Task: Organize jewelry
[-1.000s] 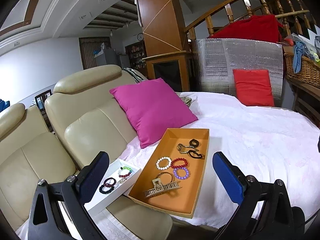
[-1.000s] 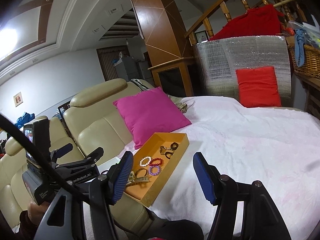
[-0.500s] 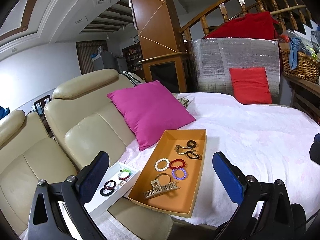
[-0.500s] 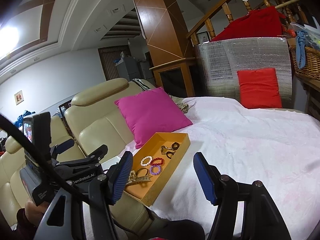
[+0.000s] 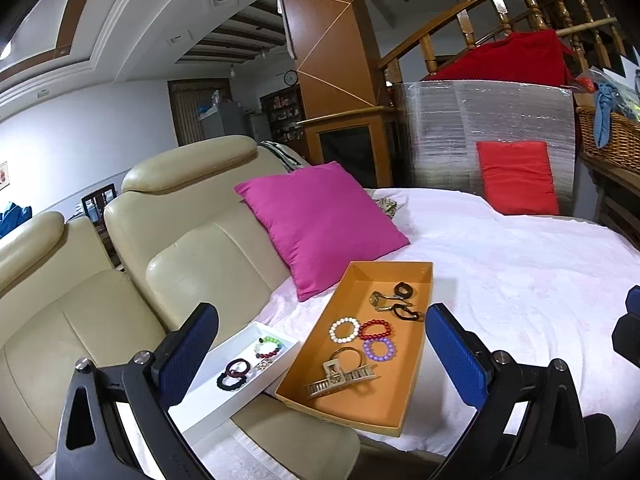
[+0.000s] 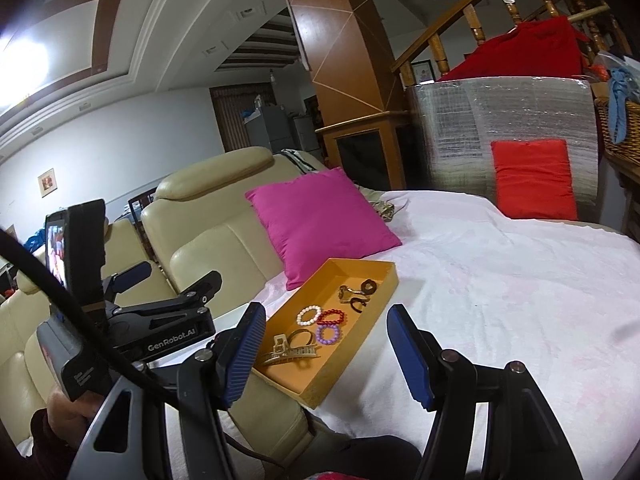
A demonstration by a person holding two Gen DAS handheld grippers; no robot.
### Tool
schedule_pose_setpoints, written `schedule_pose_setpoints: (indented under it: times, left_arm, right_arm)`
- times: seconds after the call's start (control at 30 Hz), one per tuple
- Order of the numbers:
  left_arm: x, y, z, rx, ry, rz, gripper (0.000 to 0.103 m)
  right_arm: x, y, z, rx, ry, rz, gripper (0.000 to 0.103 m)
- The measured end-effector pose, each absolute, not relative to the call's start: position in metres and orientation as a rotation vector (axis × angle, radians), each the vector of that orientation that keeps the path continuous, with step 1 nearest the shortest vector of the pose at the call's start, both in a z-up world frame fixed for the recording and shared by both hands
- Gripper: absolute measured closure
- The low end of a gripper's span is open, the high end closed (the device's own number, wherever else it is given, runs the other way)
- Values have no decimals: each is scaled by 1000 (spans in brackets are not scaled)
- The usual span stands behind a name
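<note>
Hovering above the sofa's edge, both tools are spread wide and carry nothing: the left gripper (image 5: 320, 344) and the right gripper (image 6: 326, 344) each frame the jewelry with their blue pads apart.

Ahead of the left gripper, between its fingers, lies the orange tray (image 5: 412, 396) on the white sheet, holding most of the pieces: a white bead bracelet (image 5: 344, 329), a red one (image 5: 375, 329), a purple one (image 5: 380, 349), a tan claw hair clip (image 5: 340, 378) and some dark clips (image 5: 402, 304) at the far end. Just beside the tray, toward the left finger, sits the white tray (image 5: 224, 396) with a green-beaded bracelet (image 5: 269, 345) and two dark bands (image 5: 233, 374).

By my reckoning the sorting is only started; a few pieces are in the white tray and the bulk waits in the orange one.

The only writing I can read is "GenRobot.AI" on the left tool's body, seen in the right wrist view; smaller lettering on its handle is too blurred.
</note>
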State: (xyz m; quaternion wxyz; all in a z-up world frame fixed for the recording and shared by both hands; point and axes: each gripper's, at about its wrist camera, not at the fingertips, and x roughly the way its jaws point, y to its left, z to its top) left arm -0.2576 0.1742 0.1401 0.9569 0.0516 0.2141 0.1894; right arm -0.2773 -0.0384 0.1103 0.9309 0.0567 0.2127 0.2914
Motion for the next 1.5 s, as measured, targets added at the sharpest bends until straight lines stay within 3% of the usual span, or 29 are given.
schedule_pose_setpoints:
  times: [1.5]
  left_arm:
    - [-276, 243, 143, 43, 387, 519, 0]
  right_arm:
    - [-284, 13, 118, 39, 450, 618, 36]
